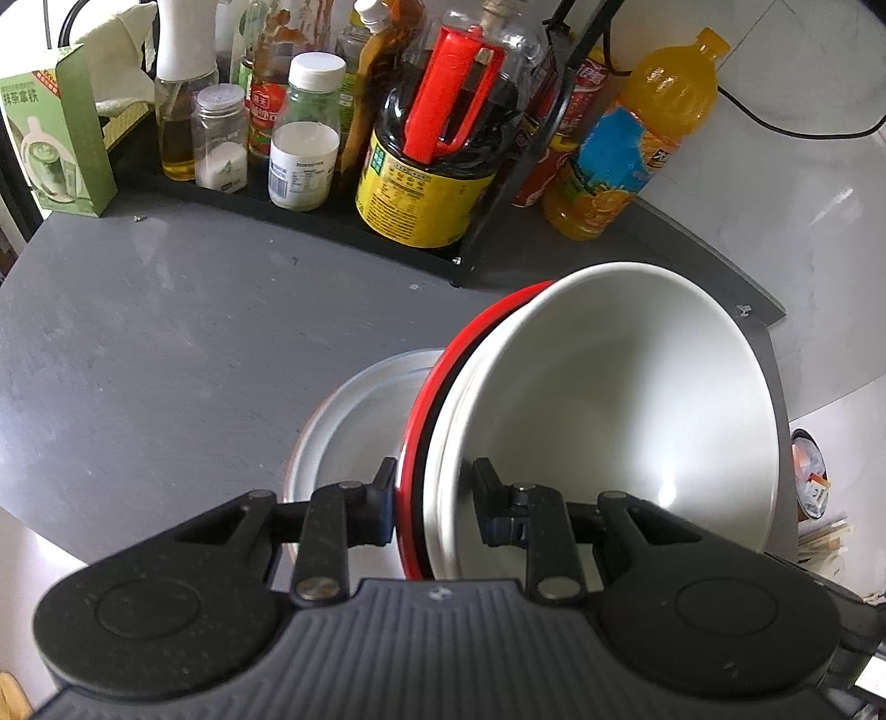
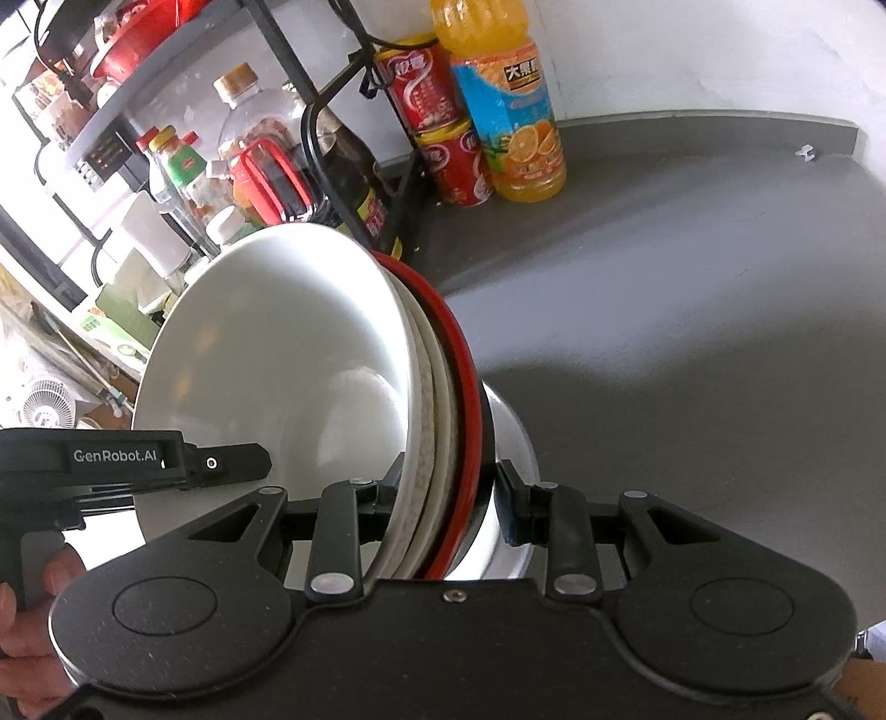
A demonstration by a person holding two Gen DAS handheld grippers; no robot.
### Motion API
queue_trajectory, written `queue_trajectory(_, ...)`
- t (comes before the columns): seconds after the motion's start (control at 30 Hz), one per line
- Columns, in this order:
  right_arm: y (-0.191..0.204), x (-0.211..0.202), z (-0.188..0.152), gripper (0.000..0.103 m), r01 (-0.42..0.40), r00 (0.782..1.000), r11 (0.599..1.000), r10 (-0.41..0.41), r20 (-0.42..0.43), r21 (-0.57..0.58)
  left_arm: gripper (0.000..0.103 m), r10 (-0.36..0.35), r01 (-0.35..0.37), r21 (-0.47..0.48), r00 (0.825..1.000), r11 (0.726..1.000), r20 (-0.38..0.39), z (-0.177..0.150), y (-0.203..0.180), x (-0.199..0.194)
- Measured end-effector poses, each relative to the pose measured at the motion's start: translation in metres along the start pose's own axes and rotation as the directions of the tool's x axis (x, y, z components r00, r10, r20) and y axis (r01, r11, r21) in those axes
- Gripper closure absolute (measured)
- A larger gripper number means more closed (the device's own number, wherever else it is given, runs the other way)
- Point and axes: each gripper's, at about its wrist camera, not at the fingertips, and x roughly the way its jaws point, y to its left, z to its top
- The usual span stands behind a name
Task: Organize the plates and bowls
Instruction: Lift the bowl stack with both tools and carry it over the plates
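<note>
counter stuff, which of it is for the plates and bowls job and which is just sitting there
Job: white bowl, red bowl, metal plate, left gripper, right gripper.

Lying about: orange juice bottle, red cans, condiment rack, green box.

Bright, even daylight in both views, strongest toward the white wall (image 2: 692,50) at the back. Soft sheen across the grey table (image 1: 166,343), with a broad pale reflection on it in the right wrist view. Glossy highlights inside the white bowl (image 1: 637,399) and a blown-out patch low in its hollow. Dark, soft shadow beneath the stack of dishes. Heavy fisheye bending at the edges, table rim curved, corners smeared. Bottles (image 1: 302,133) sharp enough for labels, slightly grainy
</note>
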Motion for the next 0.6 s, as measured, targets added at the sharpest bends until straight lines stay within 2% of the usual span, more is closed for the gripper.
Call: queue_trajectory(0.6,0.012,0.033,-0.009,0.073,0.034,0.995,0.998,-0.03,-0.09,0.047,0.077,0.024,-0.024,0.007,0.995,1.0,-0.1,0.005,0.026,0.024)
